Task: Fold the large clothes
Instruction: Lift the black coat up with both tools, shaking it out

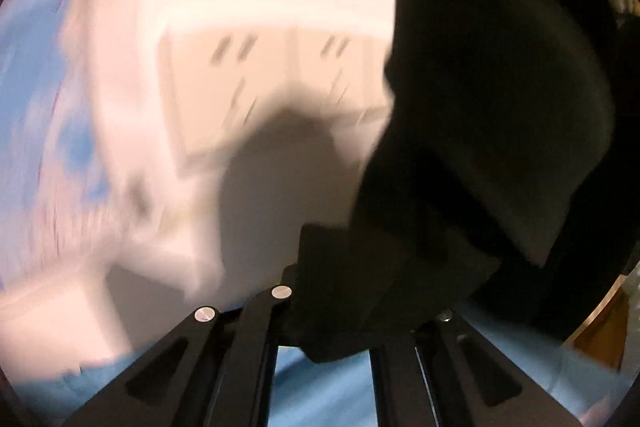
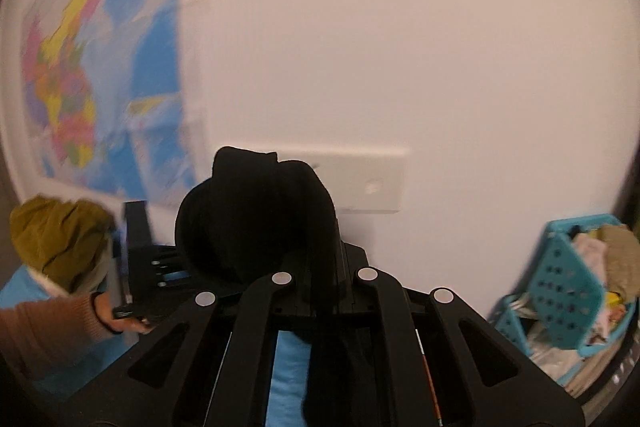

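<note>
A black garment is held up in the air by both grippers. In the left wrist view it [image 1: 488,131] hangs over the right side of my left gripper [image 1: 344,291] and hides its fingertips; the jaws are closed on the cloth. In the right wrist view a bunched fold of the garment [image 2: 256,215] sits between the fingers of my right gripper [image 2: 316,267], which is shut on it. The left gripper [image 2: 148,267] shows at the left of the right wrist view, held by a hand in a brown sleeve. The left wrist view is blurred by motion.
A light blue surface [image 2: 290,371] lies below the grippers. A colourful wall map [image 2: 92,75] hangs at the left. An olive garment [image 2: 56,239] lies at the far left. A turquoise basket [image 2: 568,283] with clothes stands at the right. A white wall [image 2: 400,47] is ahead.
</note>
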The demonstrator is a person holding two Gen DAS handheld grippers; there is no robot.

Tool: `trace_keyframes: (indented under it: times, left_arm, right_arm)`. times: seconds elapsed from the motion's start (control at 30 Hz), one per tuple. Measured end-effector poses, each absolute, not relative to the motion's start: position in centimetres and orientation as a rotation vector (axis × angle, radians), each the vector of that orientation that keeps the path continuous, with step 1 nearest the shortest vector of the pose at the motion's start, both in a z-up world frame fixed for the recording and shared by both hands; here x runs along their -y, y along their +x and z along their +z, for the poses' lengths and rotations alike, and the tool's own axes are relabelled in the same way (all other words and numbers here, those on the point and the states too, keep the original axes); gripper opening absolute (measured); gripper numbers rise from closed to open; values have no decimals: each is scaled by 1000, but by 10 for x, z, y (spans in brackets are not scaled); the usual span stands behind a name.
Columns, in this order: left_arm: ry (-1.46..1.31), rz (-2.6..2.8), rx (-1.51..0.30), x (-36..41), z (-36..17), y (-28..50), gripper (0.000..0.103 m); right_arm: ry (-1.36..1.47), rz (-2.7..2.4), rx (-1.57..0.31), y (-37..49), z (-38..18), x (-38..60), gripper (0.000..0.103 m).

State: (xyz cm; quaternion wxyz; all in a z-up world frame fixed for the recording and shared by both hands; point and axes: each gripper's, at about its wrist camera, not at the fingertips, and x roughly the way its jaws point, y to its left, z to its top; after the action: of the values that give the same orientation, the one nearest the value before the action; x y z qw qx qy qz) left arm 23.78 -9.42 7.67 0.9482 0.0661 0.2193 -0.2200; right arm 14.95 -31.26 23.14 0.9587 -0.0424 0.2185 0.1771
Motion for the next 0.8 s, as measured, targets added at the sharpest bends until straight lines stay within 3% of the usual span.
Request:
trace_keyframes:
  times: [0.23,0.47,0.8]
  left_arm:
    - [114,-456,-262,155,195,241,2]
    - [55,-479,-51,180,317,190,2]
    - [58,-436,145,139,393,43,3]
  right_arm:
    - [-93,221,-281,131,331,359,4]
    - [-69,124,-24,59,434,395,4]
    - [-91,256,135,-66,492,373,4]
